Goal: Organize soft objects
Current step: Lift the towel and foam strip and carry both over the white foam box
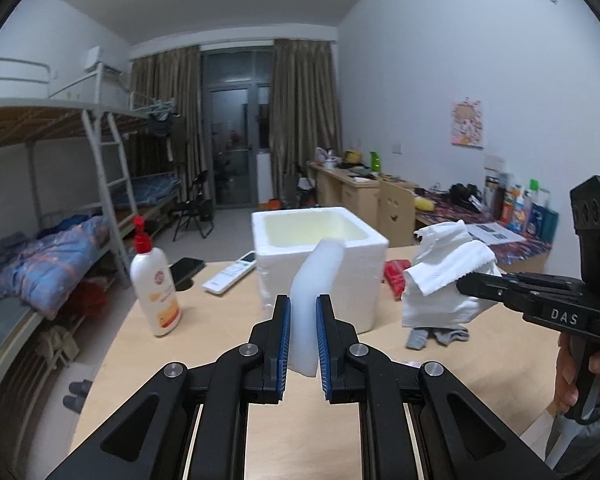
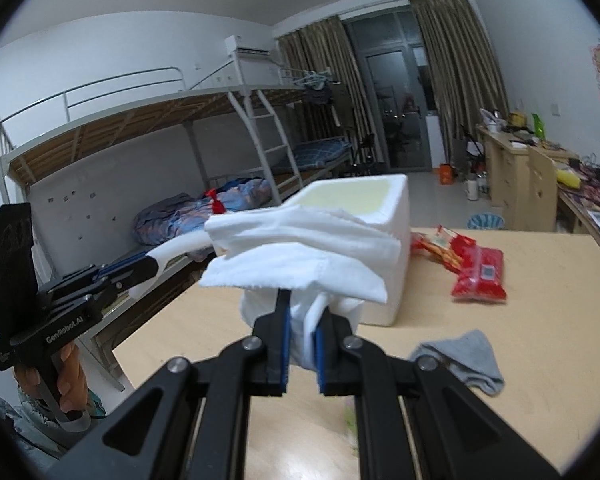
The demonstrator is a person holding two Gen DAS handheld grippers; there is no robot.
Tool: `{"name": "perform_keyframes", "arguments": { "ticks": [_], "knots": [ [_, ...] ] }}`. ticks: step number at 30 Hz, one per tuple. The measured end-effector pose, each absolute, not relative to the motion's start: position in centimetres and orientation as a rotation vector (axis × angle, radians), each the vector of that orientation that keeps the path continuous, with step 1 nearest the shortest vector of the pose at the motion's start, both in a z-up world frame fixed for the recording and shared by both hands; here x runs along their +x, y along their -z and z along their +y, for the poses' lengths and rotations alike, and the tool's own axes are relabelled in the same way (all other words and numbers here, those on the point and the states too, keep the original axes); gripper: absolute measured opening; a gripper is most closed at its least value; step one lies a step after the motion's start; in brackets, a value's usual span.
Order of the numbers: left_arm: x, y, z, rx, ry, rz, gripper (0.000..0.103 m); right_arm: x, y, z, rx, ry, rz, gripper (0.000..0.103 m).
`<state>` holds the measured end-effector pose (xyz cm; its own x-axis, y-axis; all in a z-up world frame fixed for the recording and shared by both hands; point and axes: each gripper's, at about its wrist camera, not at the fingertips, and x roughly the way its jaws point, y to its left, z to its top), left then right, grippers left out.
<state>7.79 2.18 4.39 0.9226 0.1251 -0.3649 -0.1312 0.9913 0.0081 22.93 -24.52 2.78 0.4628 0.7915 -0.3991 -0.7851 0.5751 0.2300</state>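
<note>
where tongs [image 2: 302,312] pinch, white cloth [image 2: 300,248] bunches.

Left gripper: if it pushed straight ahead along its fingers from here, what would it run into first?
Most likely the white foam box. The left gripper is shut on a white foam strip, whose tip already overlaps the box's near wall; actual contact can't be judged, as depth is unclear.

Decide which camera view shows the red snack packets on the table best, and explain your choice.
The right wrist view: the red snack packets lie fully in sight on the table, right of the foam box. In the left wrist view only a red sliver shows between the foam box and the white cloth.
</note>
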Motion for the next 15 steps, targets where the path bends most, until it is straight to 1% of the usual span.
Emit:
{"name": "perform_keyframes", "arguments": {
  "ticks": [15],
  "knots": [
    [10.0, -6.6, 4.8, -0.072, -0.197, 0.365, 0.014, 24.5, -5.5, -21.8, -0.003, -0.934, 0.474, 0.013]
  ]
}}
